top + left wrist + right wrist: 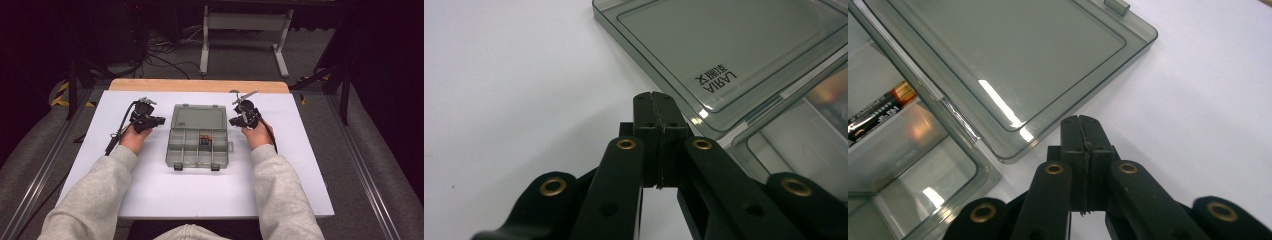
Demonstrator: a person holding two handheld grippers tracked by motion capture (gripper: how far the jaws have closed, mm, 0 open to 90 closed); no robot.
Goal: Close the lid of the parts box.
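A clear grey plastic compartment box (176, 150) lies open in the middle of the white table, its lid (199, 119) folded flat toward the far side. Batteries (205, 139) rest in one middle compartment; a black and copper one shows as battery (878, 116). My left gripper (159, 120) sits just left of the lid, jaws pressed together with nothing between them (655, 96), beside the lid edge (684, 75). My right gripper (232, 121) sits just right of the lid, also shut and empty (1079, 120), close to the lid corner (1128, 40).
The white table sheet (150, 195) has free room in front of and beside the box. A wooden strip (200, 85) runs along the far edge. Beyond it stand a white frame (245, 30) and loose cables (160, 50) on the floor. Grey sleeves (95, 200) enter from below.
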